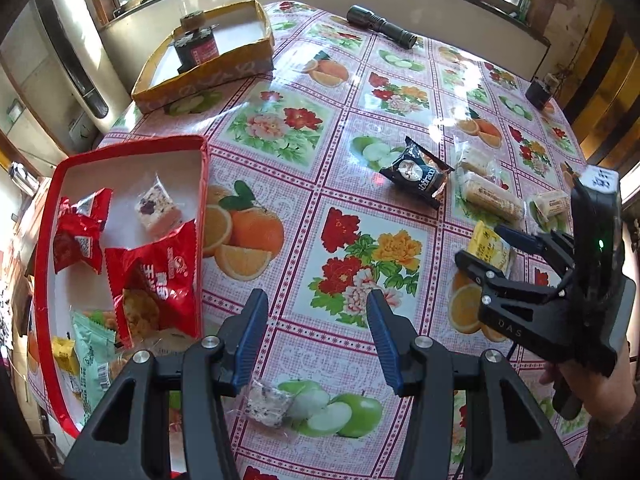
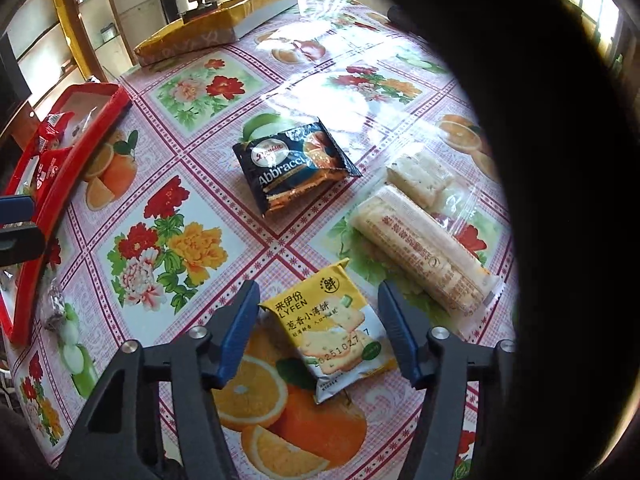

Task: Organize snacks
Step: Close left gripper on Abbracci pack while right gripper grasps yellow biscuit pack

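My right gripper (image 2: pixel 318 286) straddles a yellow cracker packet (image 2: pixel 332 332) that lies on the flowered tablecloth, with its blue pads against both sides of the packet. The left wrist view shows the same gripper (image 1: pixel 480 242) on that packet (image 1: pixel 486 246). My left gripper (image 1: pixel 316 296) hangs open over bare cloth with nothing between its fingers. Left of it, a red tray (image 1: pixel 48 240) holds red packets (image 1: pixel 156 276), a nougat (image 1: pixel 156 208) and a green packet (image 1: pixel 92 352). A black Abbracci packet (image 2: pixel 288 164) and long wrapped rolls (image 2: pixel 424 248) lie loose.
A wrapped nougat (image 1: pixel 268 400) lies just under my left fingers. At the back left stands a yellow box (image 1: pixel 224 76) with a black object inside, and a black flashlight (image 1: pixel 380 24) lies behind. A dark blurred shape (image 2: pixel 560 200) blocks the right of the right wrist view.
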The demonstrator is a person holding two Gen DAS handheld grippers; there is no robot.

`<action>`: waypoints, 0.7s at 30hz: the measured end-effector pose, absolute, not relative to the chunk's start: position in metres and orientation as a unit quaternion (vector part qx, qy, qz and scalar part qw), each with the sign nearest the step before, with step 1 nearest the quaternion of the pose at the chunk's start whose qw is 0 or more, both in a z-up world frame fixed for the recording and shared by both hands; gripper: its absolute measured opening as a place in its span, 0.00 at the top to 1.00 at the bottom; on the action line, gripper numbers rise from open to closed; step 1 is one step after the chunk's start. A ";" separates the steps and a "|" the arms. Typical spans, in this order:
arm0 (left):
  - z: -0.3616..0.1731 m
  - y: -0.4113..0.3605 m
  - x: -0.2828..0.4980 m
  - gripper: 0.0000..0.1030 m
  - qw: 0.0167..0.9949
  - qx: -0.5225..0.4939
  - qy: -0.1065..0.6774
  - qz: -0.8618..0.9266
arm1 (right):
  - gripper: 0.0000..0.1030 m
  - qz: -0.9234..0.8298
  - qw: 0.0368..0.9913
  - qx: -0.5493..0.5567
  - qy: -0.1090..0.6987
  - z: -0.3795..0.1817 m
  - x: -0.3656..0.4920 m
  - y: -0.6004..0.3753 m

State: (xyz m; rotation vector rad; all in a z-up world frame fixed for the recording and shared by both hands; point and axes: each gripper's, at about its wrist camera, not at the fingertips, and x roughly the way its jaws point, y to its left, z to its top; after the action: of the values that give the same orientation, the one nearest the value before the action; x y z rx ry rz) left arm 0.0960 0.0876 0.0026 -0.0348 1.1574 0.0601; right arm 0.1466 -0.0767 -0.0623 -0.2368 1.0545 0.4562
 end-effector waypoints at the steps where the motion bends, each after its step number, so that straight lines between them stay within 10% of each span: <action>1: 0.002 0.084 0.103 0.50 0.837 -0.014 0.547 0.023 | 0.41 0.206 0.835 -0.109 0.499 -0.063 0.142 -0.081; 21: -0.045 -0.020 0.257 0.50 0.766 0.143 0.612 -0.135 | 0.36 0.142 0.836 -0.031 0.529 -0.058 0.115 -0.132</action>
State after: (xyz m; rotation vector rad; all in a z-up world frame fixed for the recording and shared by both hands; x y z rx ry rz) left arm 0.2574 -0.0202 -0.0451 0.3097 1.3290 -0.2937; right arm 0.1147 -0.1324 -0.0582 -0.0652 1.1188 0.3011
